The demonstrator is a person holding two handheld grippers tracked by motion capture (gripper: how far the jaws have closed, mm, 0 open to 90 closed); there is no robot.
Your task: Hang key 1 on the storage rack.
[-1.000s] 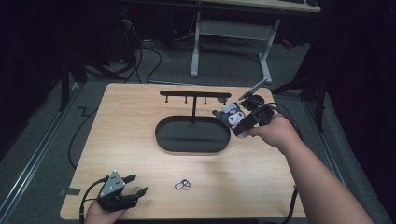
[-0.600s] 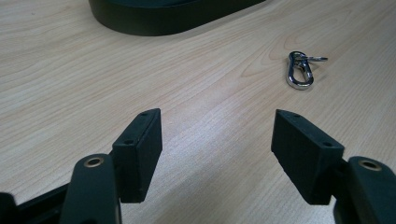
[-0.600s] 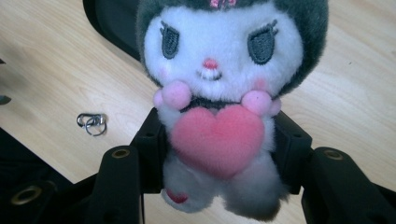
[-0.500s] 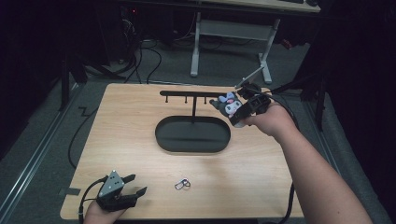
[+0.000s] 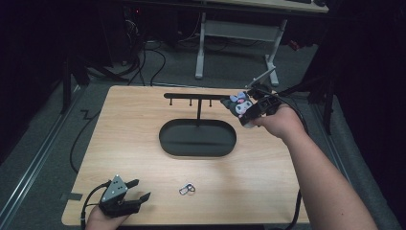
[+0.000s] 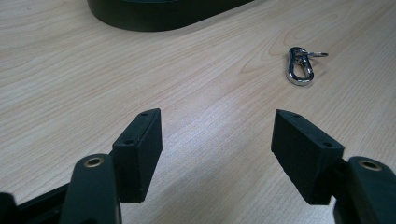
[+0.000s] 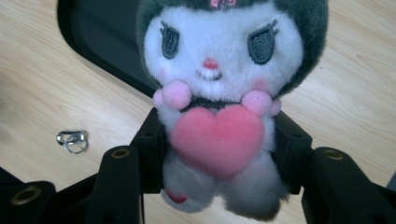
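The plush toy (image 7: 219, 93), dark-hooded with a white face and pink heart, sits clamped in my right claw (image 7: 219, 158).

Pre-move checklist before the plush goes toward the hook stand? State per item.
1. Grip on plush toy: right gripper jaws press its body from both sides. ok.
2. Plush lifted off the table: held above the surface near the rack's right end. ok.
3. Hook rack upright on its black oval base: ok.
4. Hanging loop on the plush: no loop visible. cannot tell.
5. Metal clip: lies loose on the table, apart from the plush, not attached. not ok.
6. Left gripper: jaws open with nothing between them, low over the table at the near left corner, out of the way. ok.
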